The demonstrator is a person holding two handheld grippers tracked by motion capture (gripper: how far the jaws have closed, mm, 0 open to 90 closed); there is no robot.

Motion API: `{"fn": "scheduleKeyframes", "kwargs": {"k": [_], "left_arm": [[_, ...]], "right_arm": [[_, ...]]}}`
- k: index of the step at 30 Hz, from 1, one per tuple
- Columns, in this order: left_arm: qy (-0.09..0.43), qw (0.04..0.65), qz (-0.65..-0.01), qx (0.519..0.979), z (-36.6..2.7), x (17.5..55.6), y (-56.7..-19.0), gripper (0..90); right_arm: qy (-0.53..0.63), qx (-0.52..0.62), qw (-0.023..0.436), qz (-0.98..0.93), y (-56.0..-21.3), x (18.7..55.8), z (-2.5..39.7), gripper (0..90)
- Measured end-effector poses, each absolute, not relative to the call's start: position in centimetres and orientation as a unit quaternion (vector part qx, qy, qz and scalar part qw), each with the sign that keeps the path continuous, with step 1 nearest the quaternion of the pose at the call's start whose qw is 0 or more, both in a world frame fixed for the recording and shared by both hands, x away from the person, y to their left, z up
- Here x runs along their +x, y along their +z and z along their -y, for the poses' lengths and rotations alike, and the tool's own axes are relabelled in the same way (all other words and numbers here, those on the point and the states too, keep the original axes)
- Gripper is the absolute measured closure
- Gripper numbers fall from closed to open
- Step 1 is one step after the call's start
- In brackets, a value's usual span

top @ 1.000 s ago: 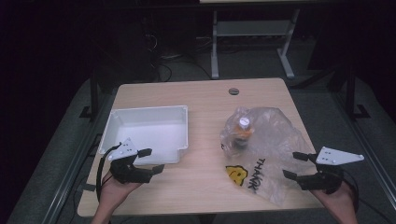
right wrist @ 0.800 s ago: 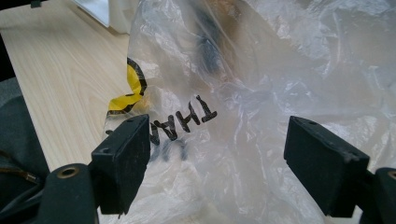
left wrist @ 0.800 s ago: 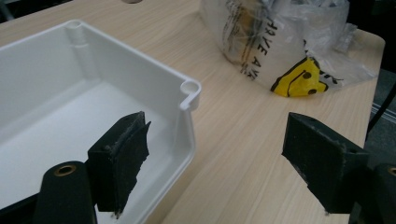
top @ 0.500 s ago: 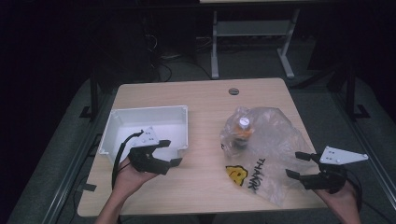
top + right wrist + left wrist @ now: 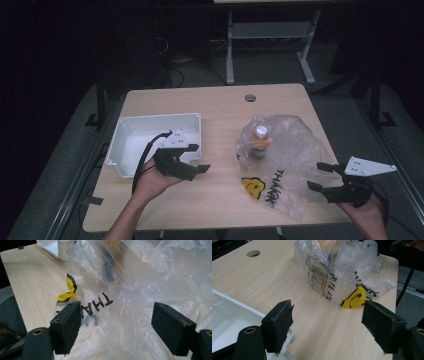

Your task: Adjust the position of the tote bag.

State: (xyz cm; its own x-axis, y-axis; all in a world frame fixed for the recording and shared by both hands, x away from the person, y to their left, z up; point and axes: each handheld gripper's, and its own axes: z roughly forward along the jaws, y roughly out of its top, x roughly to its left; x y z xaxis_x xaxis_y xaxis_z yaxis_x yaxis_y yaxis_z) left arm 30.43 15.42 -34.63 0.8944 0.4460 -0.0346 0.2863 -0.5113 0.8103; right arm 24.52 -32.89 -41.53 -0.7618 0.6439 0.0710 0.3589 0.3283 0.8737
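Note:
A clear plastic bag (image 5: 290, 150) with a yellow smiley and black "THANK" print lies on the right half of the wooden table (image 5: 220, 105). A capped bottle (image 5: 260, 140) with orange contents stands inside it. My left gripper (image 5: 200, 158) hovers open at the front right corner of the white bin (image 5: 130, 137), pointing toward the bag (image 5: 337, 270); nothing is between its jaws. My right gripper (image 5: 315, 175) is open at the bag's right front edge. In the right gripper view the bag's film (image 5: 140, 290) lies between and beyond the open jaws.
The white bin (image 5: 227, 322) is empty and sits on the table's left half. A round cable hole (image 5: 250, 97) is near the table's far edge. Bare wood lies between bin and bag. Desk legs and cables stand on the dark floor behind.
My left gripper has moved right, from the bin's front left to its front right corner, and turned toward the bag. The right gripper has barely shifted.

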Motion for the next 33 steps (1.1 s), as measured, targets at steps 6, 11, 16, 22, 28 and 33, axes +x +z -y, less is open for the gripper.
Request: {"fn": "scheduleKeyframes", "kwargs": {"k": [6,11,16,22,28,33], "left_arm": [[0.078,0.442,-0.195,0.872,-13.1,31.7,-34.1,23.6],[0.069,0.442,-0.177,0.877,-11.3,32.6,-33.6,25.1],[0.066,0.438,-0.17,0.881,-9.4,33.5,-33.1,25.6],[0.064,0.435,-0.161,0.884,-7.5,34.7,-32.8,27.5],[0.056,0.429,-0.155,0.888,-5.9,35.6,-33.1,28.5],[0.062,0.418,-0.148,0.894,-5.1,36.1,-33.0,29.9]], "right_arm": [[0.489,0.312,0.148,-0.801,-41.4,24.5,33.1,23.2],[0.492,0.311,0.145,-0.8,-41.5,24.3,33.1,24.2],[0.492,0.313,0.148,-0.799,-41.5,24.1,33.4,24.2],[0.498,0.313,0.153,-0.794,-41.3,24.1,33.6,24.4],[0.499,0.313,0.155,-0.793,-41.2,24.0,33.7,24.4],[0.501,0.313,0.155,-0.792,-41.2,24.1,33.8,24.6]]}}
